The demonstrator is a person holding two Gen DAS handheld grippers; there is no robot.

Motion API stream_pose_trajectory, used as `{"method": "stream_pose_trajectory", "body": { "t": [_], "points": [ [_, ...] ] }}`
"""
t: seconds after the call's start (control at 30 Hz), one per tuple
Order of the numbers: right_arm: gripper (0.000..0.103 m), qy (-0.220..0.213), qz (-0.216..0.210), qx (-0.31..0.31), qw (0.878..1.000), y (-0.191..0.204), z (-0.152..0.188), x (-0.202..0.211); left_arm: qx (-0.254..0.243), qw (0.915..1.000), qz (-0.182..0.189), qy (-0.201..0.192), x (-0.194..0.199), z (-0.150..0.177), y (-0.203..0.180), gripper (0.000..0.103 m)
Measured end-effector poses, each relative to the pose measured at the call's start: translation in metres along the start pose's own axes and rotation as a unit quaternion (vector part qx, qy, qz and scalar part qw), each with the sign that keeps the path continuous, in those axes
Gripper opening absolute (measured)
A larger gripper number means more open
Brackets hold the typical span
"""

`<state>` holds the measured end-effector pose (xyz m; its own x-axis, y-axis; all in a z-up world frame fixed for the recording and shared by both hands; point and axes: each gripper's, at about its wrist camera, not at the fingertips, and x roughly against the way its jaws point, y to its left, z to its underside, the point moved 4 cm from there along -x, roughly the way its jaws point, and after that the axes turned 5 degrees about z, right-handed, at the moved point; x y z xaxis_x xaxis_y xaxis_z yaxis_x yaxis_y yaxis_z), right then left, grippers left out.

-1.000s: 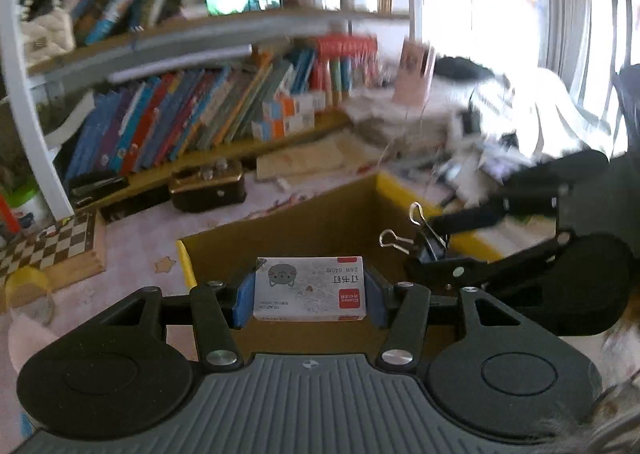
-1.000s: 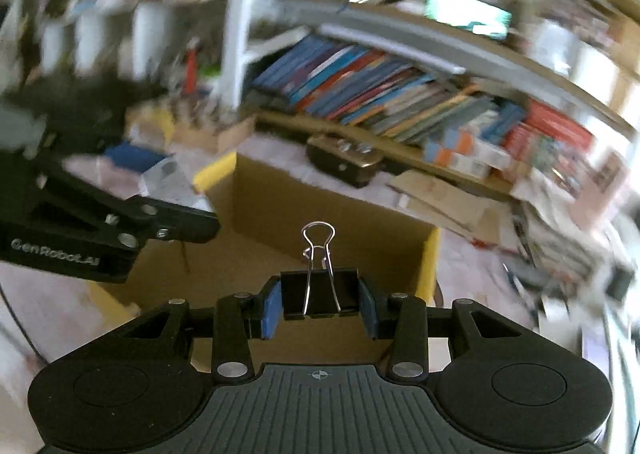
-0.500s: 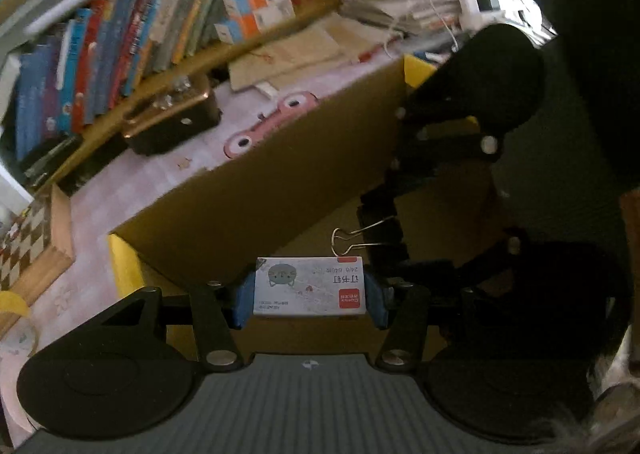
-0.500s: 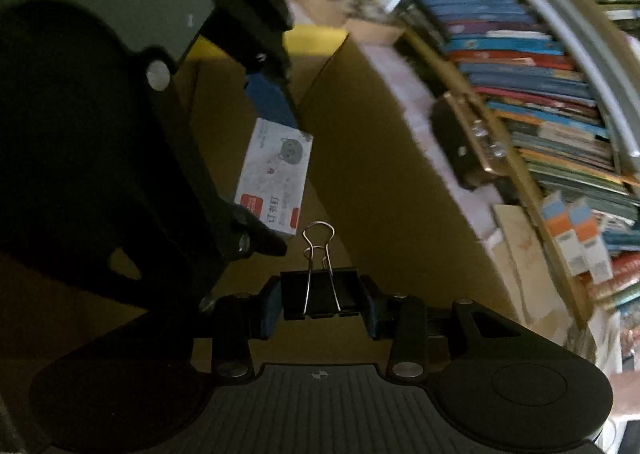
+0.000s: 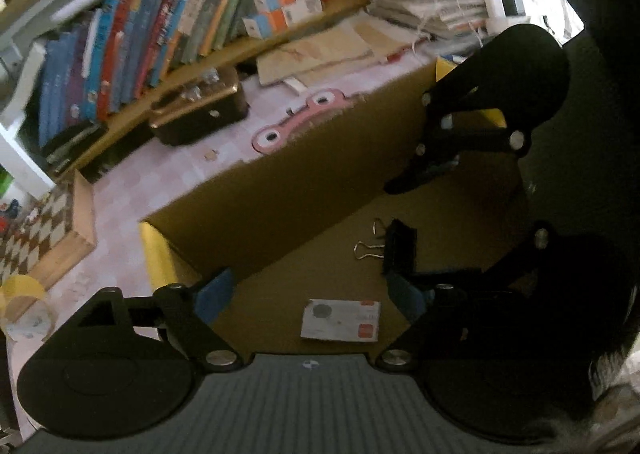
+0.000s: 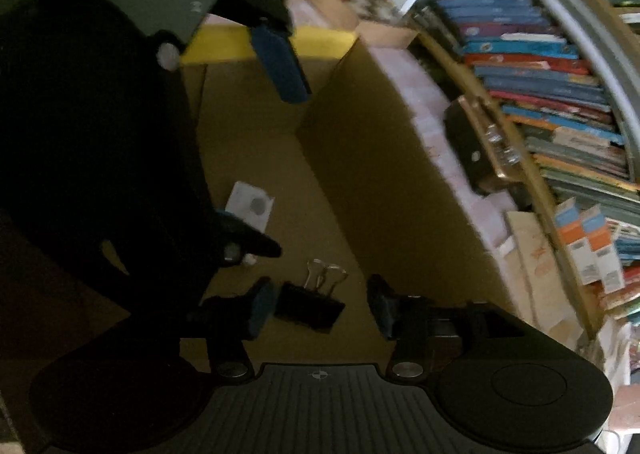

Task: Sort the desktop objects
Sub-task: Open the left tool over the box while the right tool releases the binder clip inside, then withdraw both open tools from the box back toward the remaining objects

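Both grippers hang over the inside of a brown cardboard box [image 5: 304, 174] with yellow flap edges. My left gripper [image 5: 310, 294] is open and empty. A white staple box [image 5: 340, 320] lies on the box floor just below it. My right gripper [image 6: 320, 304] is open and empty. A black binder clip [image 6: 310, 304] with silver handles lies on the floor between its fingers. The clip also shows in the left wrist view [image 5: 396, 248], and the staple box shows in the right wrist view [image 6: 250, 206], partly hidden by the left gripper.
A pink desk mat [image 5: 168, 174] surrounds the box. Beyond it are a dark brown case [image 5: 196, 114], pink scissors [image 5: 300, 122], a chessboard [image 5: 36, 238], a yellow tape roll [image 5: 20, 294], book rows [image 5: 160, 34] and paper stacks [image 5: 420, 10].
Both grippers opened. The staple box dropped from my left gripper and the binder clip from my right onto the box floor.
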<state>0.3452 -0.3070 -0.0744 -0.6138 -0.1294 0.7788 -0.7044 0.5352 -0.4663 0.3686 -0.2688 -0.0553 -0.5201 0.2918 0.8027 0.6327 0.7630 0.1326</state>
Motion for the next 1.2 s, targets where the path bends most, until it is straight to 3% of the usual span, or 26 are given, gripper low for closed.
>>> {"method": "stream_pose_trajectory", "body": {
  "t": [0.17, 0.3, 0.37, 0.47, 0.6, 0.97, 1.2],
  "points": [
    [0.054, -0.028, 0.022, -0.046, 0.998, -0.018, -0.003, 0.027, 0.009, 0.9987, -0.004, -0.051, 0.037, 0.000, 0.000, 0.085],
    [0.054, -0.064, 0.058, -0.113, 0.990, -0.030, -0.001, 0.065, 0.020, 0.9937, -0.017, -0.109, 0.078, 0.005, 0.001, 0.088],
    [0.055, -0.087, 0.078, -0.161, 0.980, -0.034, 0.002, 0.090, 0.034, 0.9883, -0.027, -0.146, 0.104, 0.010, 0.002, 0.090],
    [0.056, -0.121, 0.116, -0.242, 0.956, -0.038, 0.011, 0.127, 0.051, 0.9770, -0.045, -0.202, 0.141, 0.021, 0.004, 0.095],
    [0.056, -0.147, 0.157, -0.313, 0.925, -0.031, 0.025, 0.166, 0.075, 0.9640, -0.051, -0.250, 0.179, 0.044, 0.004, 0.099],
    [0.056, -0.125, 0.217, -0.449, 0.858, 0.033, 0.058, 0.208, 0.139, 0.9528, -0.047, -0.266, 0.221, 0.133, 0.009, 0.099],
    [0.056, -0.074, 0.216, -0.495, 0.839, 0.098, 0.066, 0.201, 0.171, 0.9545, -0.062, -0.237, 0.220, 0.193, 0.016, 0.099]
  ]
}}
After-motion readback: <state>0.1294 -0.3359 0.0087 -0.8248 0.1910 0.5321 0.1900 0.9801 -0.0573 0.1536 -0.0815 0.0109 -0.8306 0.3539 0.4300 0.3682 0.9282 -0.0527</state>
